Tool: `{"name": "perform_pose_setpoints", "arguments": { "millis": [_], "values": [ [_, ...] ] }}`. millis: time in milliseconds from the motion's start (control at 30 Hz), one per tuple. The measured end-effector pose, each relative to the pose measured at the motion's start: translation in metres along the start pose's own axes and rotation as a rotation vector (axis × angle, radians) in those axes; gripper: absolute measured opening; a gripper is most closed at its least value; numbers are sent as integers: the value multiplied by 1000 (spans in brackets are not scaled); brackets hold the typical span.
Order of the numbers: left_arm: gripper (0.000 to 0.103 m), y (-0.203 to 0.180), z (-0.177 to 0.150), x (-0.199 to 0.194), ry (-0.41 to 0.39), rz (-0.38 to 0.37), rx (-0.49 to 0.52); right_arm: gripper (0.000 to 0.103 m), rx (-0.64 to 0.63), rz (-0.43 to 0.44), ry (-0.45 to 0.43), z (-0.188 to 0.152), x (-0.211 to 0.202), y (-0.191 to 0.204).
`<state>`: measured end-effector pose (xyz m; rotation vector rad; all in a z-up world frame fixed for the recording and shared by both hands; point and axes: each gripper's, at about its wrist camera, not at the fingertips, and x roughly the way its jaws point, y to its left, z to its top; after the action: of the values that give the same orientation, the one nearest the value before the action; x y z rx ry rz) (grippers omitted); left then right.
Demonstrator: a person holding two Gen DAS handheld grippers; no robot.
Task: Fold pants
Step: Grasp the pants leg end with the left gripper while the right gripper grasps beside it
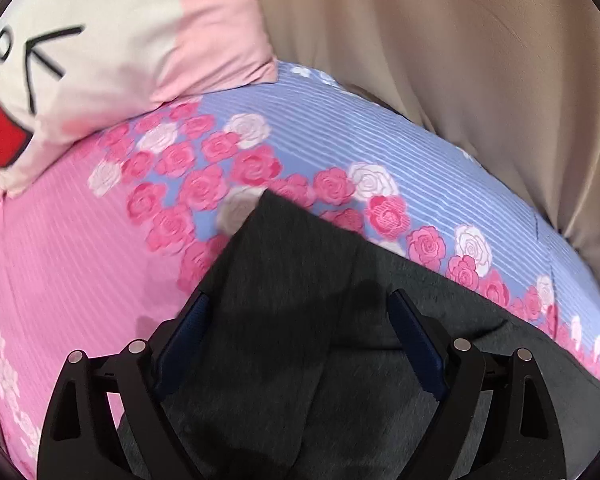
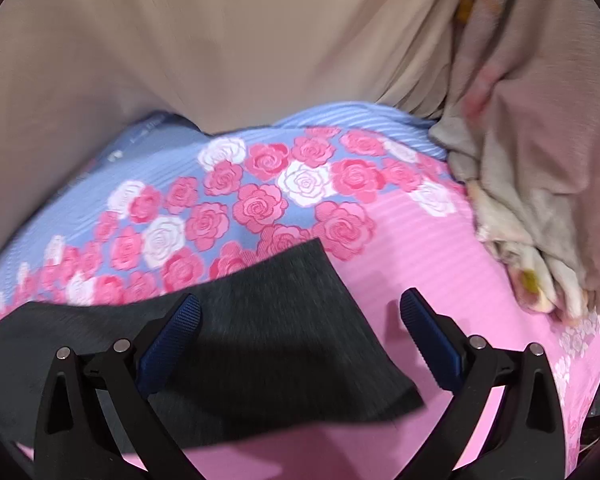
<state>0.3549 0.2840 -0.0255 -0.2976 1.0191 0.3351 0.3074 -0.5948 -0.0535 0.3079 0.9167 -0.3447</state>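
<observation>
Soft even indoor light, faint shadows under each tool, motion blur throughout, fisheye bending, dark vignetted corners

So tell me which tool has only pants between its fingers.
The left tool: dark pants fill its whole gap. The right tool straddles the pants' edge, pink sheet showing.

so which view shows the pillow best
The left wrist view: the pillow fills its upper left corner, cream and pink with black marks and a red patch, lying on the sheet. The right wrist view does not show it, only bunched cloth at its right.
</observation>
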Motion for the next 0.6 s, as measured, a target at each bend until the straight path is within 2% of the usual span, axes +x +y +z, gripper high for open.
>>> {"name": "perform_pose_setpoints", "arguments": {
  "millis": [33, 67, 100, 133, 167, 267, 400, 533, 600],
  "values": [
    [83, -5, 0, 1, -1, 14, 18, 88, -11, 11, -3, 1, 3, 3],
    [65, -9, 2, 1, -8, 38, 35, 68, -22, 32, -26, 0, 0, 7],
    [43, -13, 2, 0, -19, 77, 54, 57, -48, 72, -42, 0, -4, 12],
    [35, -17, 2, -1, -19, 97, 74, 23, -57, 99, -44, -1, -7, 15],
    [23, -16, 4, -3, -14, 73, 77, 7, -52, 117, -43, -1, -10, 17],
    [18, -10, 1, -21, -30, 12, 58, 7, -62, 107, -107, -2, -31, 19],
    [14, 11, -7, -71, -98, -121, 16, 7, -44, 180, -241, -9, -93, 8],
    [14, 35, -34, -139, -172, -227, 42, 7, -71, 244, -318, -25, -152, 0],
    [14, 42, -53, -163, -195, -253, 62, 7, -90, 264, -341, -43, -175, -10]
  ]
}}
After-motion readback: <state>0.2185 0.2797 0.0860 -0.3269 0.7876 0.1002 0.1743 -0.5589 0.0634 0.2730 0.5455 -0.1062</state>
